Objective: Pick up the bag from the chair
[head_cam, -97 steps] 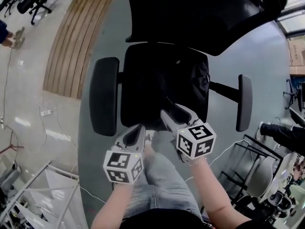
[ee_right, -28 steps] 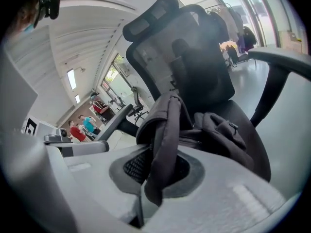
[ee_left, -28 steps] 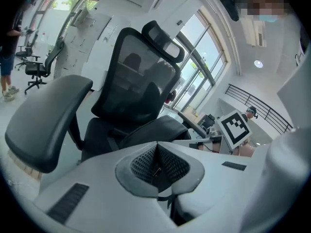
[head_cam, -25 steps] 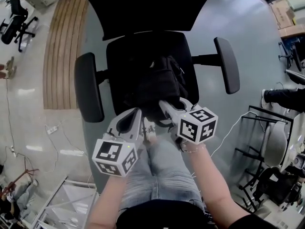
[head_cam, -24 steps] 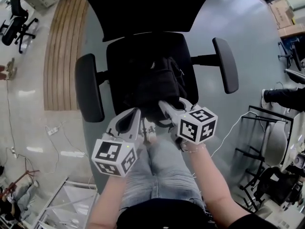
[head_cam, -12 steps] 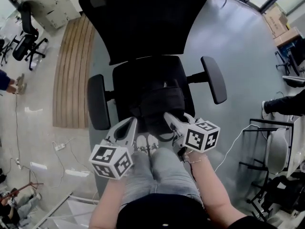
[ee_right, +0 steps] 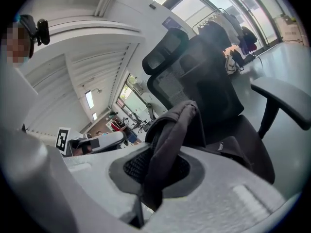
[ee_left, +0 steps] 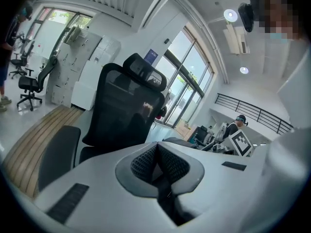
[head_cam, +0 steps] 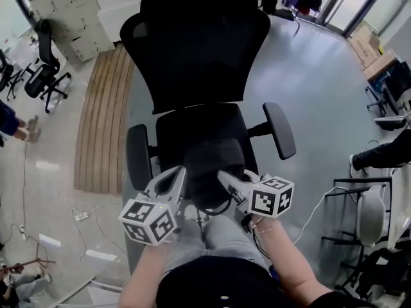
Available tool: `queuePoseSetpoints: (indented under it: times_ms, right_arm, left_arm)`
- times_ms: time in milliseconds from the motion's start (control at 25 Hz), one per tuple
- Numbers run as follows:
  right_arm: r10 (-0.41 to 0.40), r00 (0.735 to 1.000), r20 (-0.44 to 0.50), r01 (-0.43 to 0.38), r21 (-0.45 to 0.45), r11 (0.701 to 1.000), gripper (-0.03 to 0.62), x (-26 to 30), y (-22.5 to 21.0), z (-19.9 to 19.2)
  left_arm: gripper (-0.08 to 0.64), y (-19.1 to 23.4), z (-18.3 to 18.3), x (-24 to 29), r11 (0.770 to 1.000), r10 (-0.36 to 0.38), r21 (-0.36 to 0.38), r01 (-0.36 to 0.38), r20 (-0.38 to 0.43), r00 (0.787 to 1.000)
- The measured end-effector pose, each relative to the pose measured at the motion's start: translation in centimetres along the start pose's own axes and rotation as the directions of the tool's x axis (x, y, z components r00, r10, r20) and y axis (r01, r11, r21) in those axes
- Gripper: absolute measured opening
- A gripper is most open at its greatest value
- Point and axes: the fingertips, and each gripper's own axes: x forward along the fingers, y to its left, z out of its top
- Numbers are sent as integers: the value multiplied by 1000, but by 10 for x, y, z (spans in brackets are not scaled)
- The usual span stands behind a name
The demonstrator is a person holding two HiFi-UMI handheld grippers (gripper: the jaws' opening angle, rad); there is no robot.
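The black bag (head_cam: pixel 215 172) hangs in front of the seat of the black office chair (head_cam: pixel 199 127), between my two grippers and over the person's knees. My right gripper (head_cam: pixel 223 176) is shut on the bag's dark strap (ee_right: pixel 167 144), which loops up out of its jaws. The bag's body (ee_right: pixel 238 152) sags to the right of them. My left gripper (head_cam: pixel 180 172) sits at the bag's left edge. In the left gripper view, that gripper (ee_left: pixel 156 155) has its pads pressed together, and no bag fabric shows beyond them.
The chair's armrests (head_cam: pixel 137 156) (head_cam: pixel 280 130) flank the seat, and its tall mesh back (head_cam: pixel 196 56) rises behind. A wooden strip (head_cam: pixel 103 120) lies on the floor at left. Another office chair (head_cam: pixel 45 69) and a person's legs (head_cam: pixel 382 156) stand further off.
The bag has come off the seat toward the person along with both grippers. The head view has tipped up, so the whole chair back now shows.
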Motion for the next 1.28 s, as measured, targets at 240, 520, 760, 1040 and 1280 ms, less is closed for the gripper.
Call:
queuePoseSetpoints:
  times_ms: [240, 520, 760, 1040, 1280]
  right_arm:
    - [65, 997, 50, -64, -29, 998, 45, -9, 38, 25]
    - [138, 982, 133, -124, -106, 987, 46, -16, 77, 67]
    - [181, 964, 193, -143, -196, 970, 46, -30, 106, 95]
    - [202, 946, 254, -153, -200, 968, 47, -40, 126, 118]
    - [187, 940, 286, -137, -185, 973, 48, -43, 128, 109]
  left_arm:
    - [17, -12, 21, -9, 999, -40, -3, 40, 39, 998]
    - [17, -18, 36, -28, 998, -51, 25, 49, 81, 995]
    - [17, -20, 58, -46, 997, -44, 72, 34, 137, 990]
    - [17, -27, 83, -61, 995, -50, 89, 34, 185, 981]
    - [17, -23, 76, -65, 997, -55, 55, 46, 186, 981]
